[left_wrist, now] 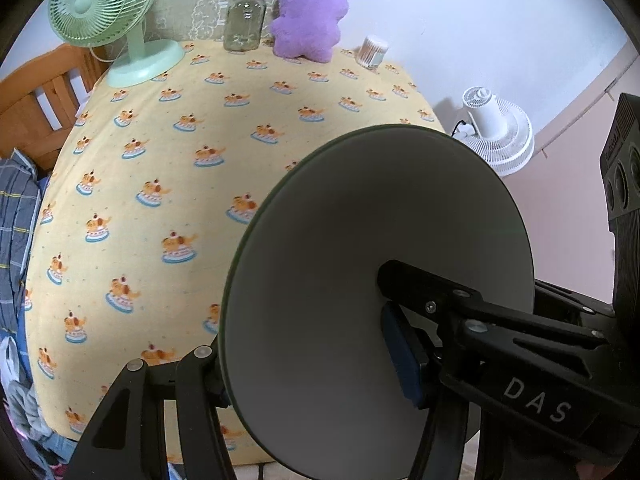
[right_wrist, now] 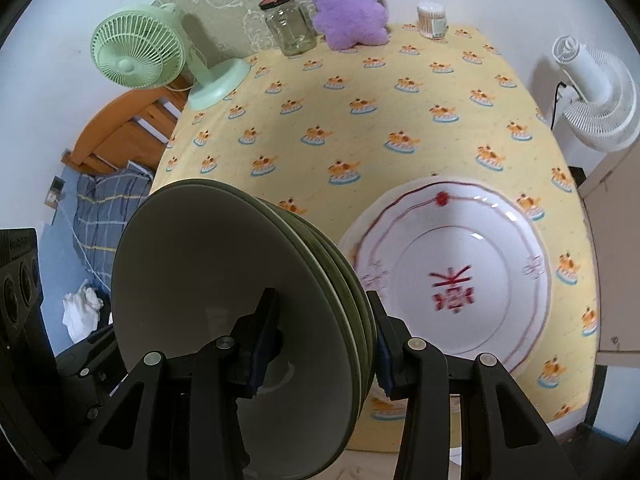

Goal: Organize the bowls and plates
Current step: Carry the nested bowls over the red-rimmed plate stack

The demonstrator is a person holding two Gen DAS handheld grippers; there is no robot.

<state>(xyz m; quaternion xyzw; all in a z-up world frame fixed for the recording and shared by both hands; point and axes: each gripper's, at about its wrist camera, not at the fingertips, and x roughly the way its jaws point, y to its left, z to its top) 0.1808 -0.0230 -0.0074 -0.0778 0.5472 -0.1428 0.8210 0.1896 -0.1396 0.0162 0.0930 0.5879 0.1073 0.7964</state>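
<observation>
Both your left gripper and right gripper clamp the stack of green bowls, lower left of the white plate.

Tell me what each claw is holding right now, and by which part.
Both grip the same stack of green bowls by the rim: the right claw on one side, the left claw on the opposite side, each with one finger inside the top bowl.
</observation>
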